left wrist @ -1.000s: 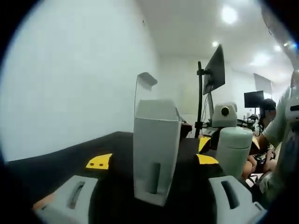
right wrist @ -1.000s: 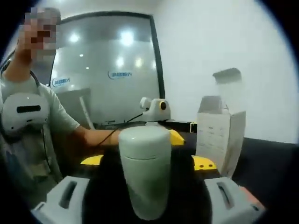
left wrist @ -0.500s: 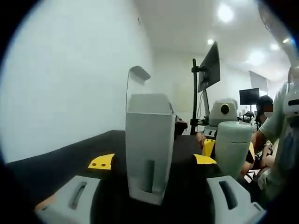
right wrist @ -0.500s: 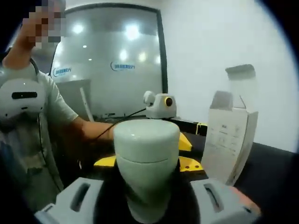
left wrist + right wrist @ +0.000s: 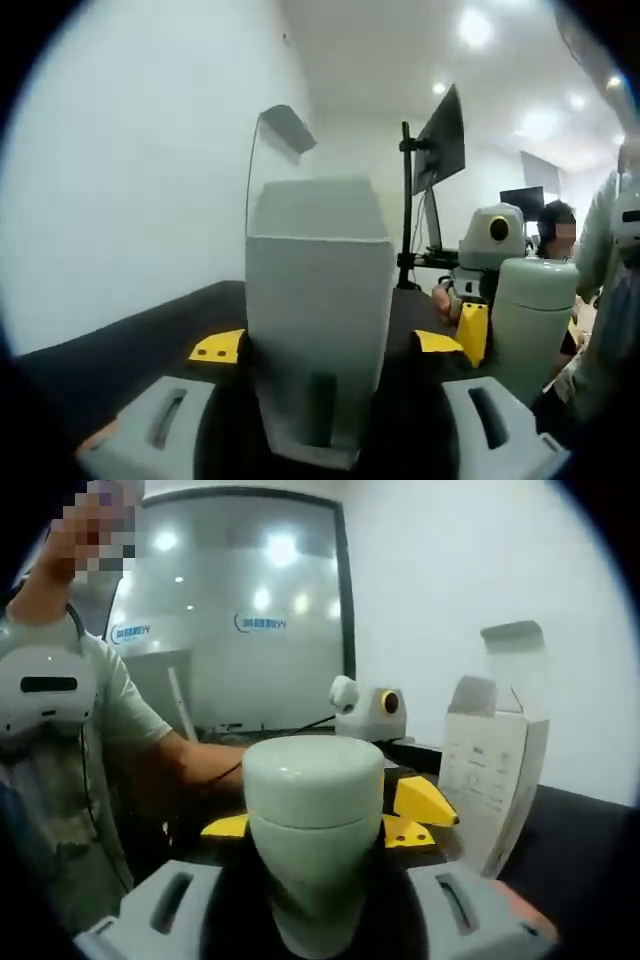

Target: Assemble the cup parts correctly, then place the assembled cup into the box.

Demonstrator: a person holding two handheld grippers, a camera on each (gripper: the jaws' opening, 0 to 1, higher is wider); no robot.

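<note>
A tall white carton box (image 5: 318, 300) stands upright on the black table (image 5: 120, 350), its top flap raised. My left gripper (image 5: 327, 345) is open, and the box's lower part stands between its yellow-tipped jaws with a small gap on the right. My right gripper (image 5: 315, 828) is shut on the pale cup (image 5: 313, 820), whose domed lid is on, with a seam below it. In the left gripper view the cup (image 5: 530, 320) stands to the right of the box. In the right gripper view the box (image 5: 495, 780) is at the right, with the left gripper's yellow fingertip (image 5: 425, 800) beside it.
A white wall runs behind the box. A monitor on a pole (image 5: 440, 140) stands at the back of the table. A person in a light shirt (image 5: 90, 740) is close on the cup's side. A glass partition (image 5: 240, 630) is behind.
My left gripper has come closer to the box, which now sits between its jaws. My right gripper's jaws closed in on the cup a second ago and still hold it.
</note>
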